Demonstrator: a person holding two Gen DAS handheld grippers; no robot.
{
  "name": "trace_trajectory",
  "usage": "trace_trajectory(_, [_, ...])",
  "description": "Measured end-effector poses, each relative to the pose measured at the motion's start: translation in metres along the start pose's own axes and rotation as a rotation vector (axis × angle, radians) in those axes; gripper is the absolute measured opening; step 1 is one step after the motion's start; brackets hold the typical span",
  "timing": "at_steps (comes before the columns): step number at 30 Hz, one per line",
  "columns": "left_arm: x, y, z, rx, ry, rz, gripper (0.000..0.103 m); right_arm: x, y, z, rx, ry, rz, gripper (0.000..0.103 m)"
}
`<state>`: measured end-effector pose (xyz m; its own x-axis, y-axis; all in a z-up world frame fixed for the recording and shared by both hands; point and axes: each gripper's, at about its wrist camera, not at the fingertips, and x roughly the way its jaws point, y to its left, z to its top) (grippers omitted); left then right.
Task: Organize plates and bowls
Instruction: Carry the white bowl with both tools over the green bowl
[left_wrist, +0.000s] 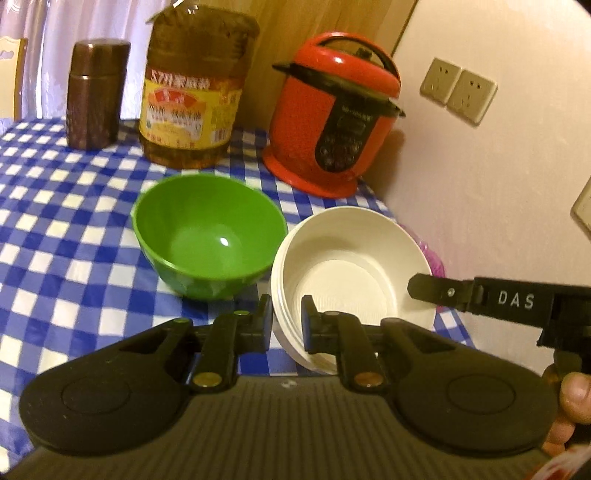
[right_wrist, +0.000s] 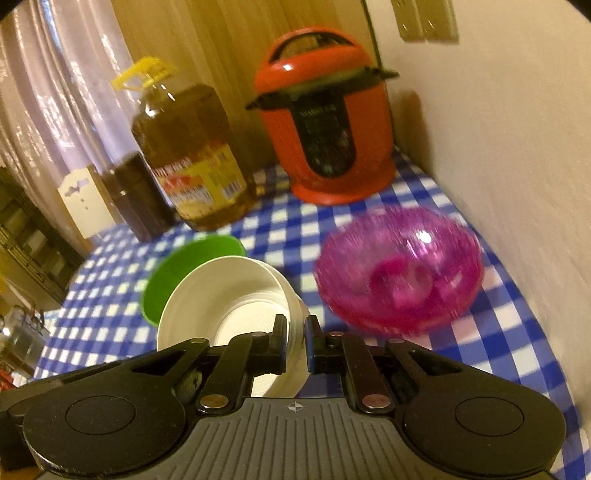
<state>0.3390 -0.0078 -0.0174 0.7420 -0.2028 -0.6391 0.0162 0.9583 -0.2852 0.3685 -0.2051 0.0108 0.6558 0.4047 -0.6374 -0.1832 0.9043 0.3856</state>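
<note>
While your left gripper (left_wrist: 286, 317) is pinching the near rim of the white bowl (left_wrist: 354, 258) with its jaws nearly closed, one finger is sitting outside the wall and the other inside. Your right gripper (right_wrist: 295, 332) is clamping the opposite rim of the same white bowl (right_wrist: 221, 295) in the same way, jaws drawn narrow on the wall. You are holding the bowl between the two tools, tilted in the right wrist view, with both grippers pointing forward and downward. Nothing is lying inside it except its ribbed white bottom; it looks like a nested stack, judging by the layered rim.

Just beside it, the green bowl (left_wrist: 208, 236) is sitting empty on the blue-and-white checked tablecloth (left_wrist: 55, 229). To the right, near the wall, the pink translucent bowl (right_wrist: 399, 269) is resting on the cloth, blurred, so you cannot tell its contents.

Further back, the oil bottle (left_wrist: 195, 85) is standing full of amber liquid, with a brown canister (left_wrist: 98, 94) on its left and a red pressure cooker (left_wrist: 332, 114) on its right. Part of your right hand (left_wrist: 572, 398) is showing at the frame edge in the left wrist view.
</note>
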Motion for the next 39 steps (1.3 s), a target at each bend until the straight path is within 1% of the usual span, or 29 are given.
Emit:
trace_trajectory(4, [-0.006, 0.005, 0.012, -0.003, -0.031, 0.009, 0.014, 0.002, 0.011, 0.014, -0.014, -0.029, 0.022, 0.009])
trace_trajectory(8, [-0.007, 0.014, 0.026, -0.007, -0.056, 0.027, 0.013, 0.01, 0.019, 0.023, -0.019, -0.034, 0.045, 0.009])
trace_trajectory(15, [-0.002, 0.035, 0.043, -0.045, -0.075, 0.052, 0.013, 0.03, 0.038, 0.038, -0.046, -0.049, 0.076, 0.009])
trace_trajectory(20, [0.006, 0.052, 0.055, -0.066, -0.082, 0.08, 0.013, 0.052, 0.052, 0.049, -0.067, -0.047, 0.095, 0.009])
trace_trajectory(27, [0.026, 0.076, 0.061, -0.106, -0.056, 0.116, 0.013, 0.092, 0.061, 0.053, -0.079, 0.001, 0.095, 0.008])
trace_trajectory(30, [0.034, 0.083, 0.061, -0.123, -0.039, 0.116, 0.013, 0.104, 0.064, 0.051, -0.089, 0.023, 0.091, 0.008])
trace_trajectory(36, [0.05, 0.088, 0.057, -0.126, 0.005, 0.119, 0.013, 0.12, 0.06, 0.047, -0.087, 0.053, 0.076, 0.008])
trace_trajectory(39, [0.054, 0.088, 0.058, -0.123, 0.012, 0.117, 0.013, 0.126, 0.059, 0.047, -0.09, 0.062, 0.064, 0.008])
